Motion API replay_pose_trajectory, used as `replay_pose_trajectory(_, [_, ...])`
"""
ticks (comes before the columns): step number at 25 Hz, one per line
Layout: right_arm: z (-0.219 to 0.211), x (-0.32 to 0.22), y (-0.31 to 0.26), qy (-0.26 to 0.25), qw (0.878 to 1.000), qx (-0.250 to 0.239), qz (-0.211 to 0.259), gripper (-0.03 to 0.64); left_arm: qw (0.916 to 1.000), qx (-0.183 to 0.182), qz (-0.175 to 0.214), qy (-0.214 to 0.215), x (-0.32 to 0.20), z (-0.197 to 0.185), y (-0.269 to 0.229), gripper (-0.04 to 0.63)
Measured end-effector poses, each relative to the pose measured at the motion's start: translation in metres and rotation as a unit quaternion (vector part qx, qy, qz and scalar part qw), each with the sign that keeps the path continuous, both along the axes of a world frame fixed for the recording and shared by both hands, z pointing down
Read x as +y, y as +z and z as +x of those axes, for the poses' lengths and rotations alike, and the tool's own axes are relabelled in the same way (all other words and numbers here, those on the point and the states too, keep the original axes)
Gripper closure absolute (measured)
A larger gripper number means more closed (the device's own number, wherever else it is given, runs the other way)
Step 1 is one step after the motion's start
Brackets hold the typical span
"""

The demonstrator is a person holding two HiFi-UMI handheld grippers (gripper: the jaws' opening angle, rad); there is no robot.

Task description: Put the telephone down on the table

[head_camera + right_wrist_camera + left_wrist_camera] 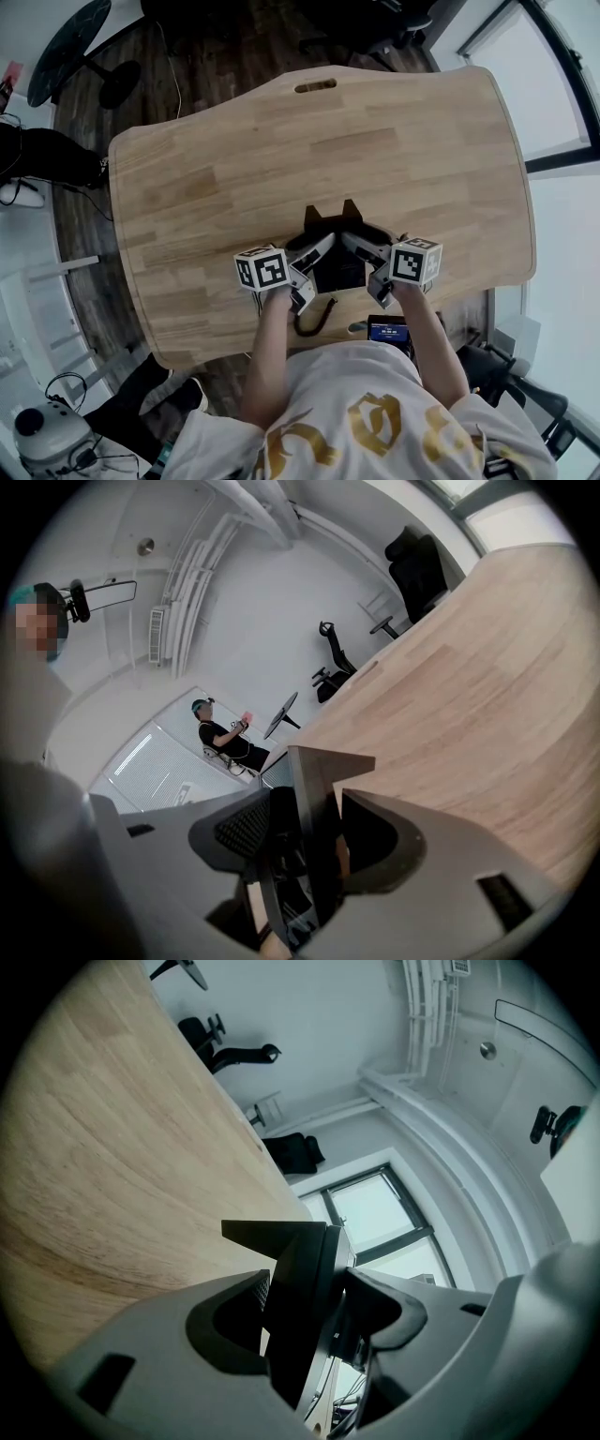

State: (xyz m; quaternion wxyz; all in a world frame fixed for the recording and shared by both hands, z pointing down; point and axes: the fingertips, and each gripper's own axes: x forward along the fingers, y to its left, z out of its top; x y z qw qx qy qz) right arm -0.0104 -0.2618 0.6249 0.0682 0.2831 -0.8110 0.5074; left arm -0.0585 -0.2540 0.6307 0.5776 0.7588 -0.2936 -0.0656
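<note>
One telephone point(336, 267) is held over the near part of the table point(375, 141), close to the edge by the person's body. I cannot tell whether its base touches the wood yet. It is black and angular, with a dark flat face and two short prongs standing up on its far side. A dark cord point(312, 322) curls down from its near side past the table edge.

The left tongs point(309, 1290) are clamped on its left edge and the right tongs point(314, 822) on its right edge. In each gripper view the pads press on a thin black panel with a wedge-shaped piece jutting out above it.

The main risk, as I judge it, is an uneven set-down. If one side lowers or lets go before the other, the set would tilt and drop on a corner. Each grip is on a narrow, smooth plastic edge, so a twist between the two hands could let it slip. It also sits near the table edge, so the hanging cord could snag and drag it back once it is released.
</note>
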Motion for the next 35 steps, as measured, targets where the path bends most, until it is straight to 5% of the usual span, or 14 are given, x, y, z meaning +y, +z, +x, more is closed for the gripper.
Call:
replay_pose_trajectory(28, [0.0,-0.015,0.031,0.01,1.0,-0.005,-0.029,0.4,0.9993,-0.004,-0.034,-0.012,-0.013,0.0,0.03,0.359])
replay_pose_trajectory(35, [0.002,-0.015,0.03,0.018,0.999,0.029,-0.009,0.4,0.9987,-0.022,-0.041,-0.021,-0.014,-0.001,0.03,0.354])
